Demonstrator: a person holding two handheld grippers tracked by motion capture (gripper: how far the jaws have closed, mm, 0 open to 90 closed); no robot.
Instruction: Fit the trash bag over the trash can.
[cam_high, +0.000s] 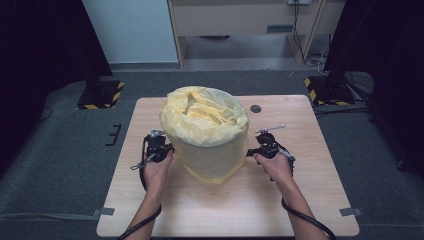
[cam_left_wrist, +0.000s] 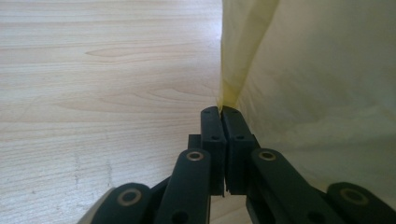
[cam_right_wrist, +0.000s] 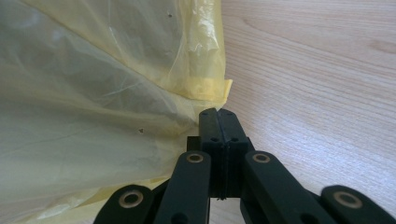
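A large, puffed-up bag of thin, translucent yellow plastic (cam_high: 205, 132) stood near the middle of a pale wooden table (cam_high: 300, 200), its crumpled mouth open at the top. A person's bare forearms came in from the near edge of the table, one on each side of the bag, each hand holding a black two-jaw gripper.

The left gripper (cam_high: 167, 150) sat against the bag's lower left side. In the left gripper view, its jaws were pressed together with no gap between them, and a folded edge of the yellow plastic (cam_left_wrist: 229, 93) ran down into their tips, pinched there.

The right gripper (cam_high: 250, 152) sat against the bag's lower right side. In the right gripper view, its jaws were likewise closed flat against each other, right at the bag's wrinkled, seamed edge (cam_right_wrist: 205, 93); the plastic met the tips, and appeared to be caught between them.

A small dark round hole (cam_high: 256, 108) lay in the tabletop behind the bag, to its right. Dark grey carpet (cam_high: 65, 150) surrounded the table.
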